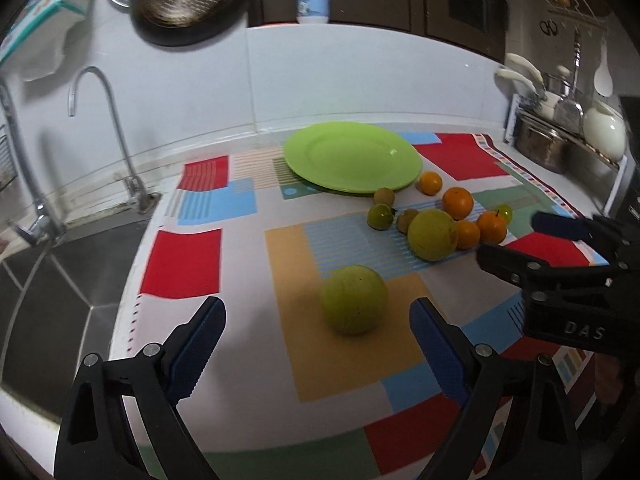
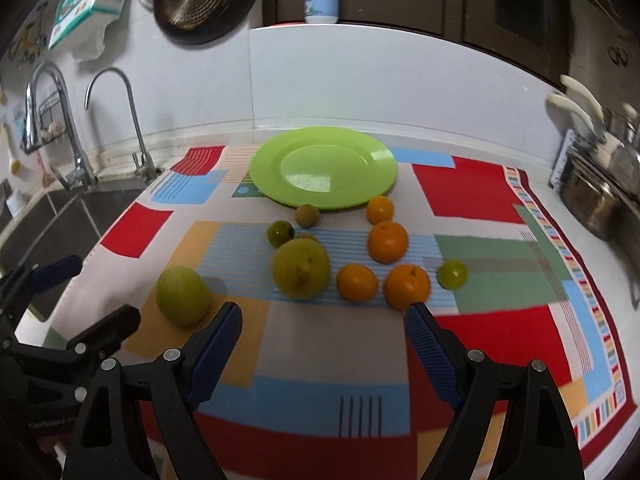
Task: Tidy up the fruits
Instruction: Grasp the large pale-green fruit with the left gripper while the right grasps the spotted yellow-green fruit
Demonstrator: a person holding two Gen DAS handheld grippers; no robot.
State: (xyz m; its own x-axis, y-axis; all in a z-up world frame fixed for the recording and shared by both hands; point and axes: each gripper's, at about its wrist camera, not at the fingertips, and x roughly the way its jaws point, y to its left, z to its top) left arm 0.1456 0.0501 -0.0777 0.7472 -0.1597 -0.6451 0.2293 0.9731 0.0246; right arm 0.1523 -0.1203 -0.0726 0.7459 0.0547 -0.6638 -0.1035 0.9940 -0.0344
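fruit lies loose on a patterned cloth (image 2: 320, 344), none on the green plate (image 2: 323, 168) at the far side. one green apple (image 1: 354, 299) sits alone, near and left. a second green apple (image 2: 301, 269) lies in the cluster near the plate with four oranges (image 2: 387, 241) and small green and brown fruit. left gripper (image 1: 318, 344) jaws apart, the lone apple just ahead of them, untouched. right gripper (image 2: 322, 344) jaws apart, holding nothing. sink (image 2: 52, 216) and taps (image 2: 120, 120) at left.
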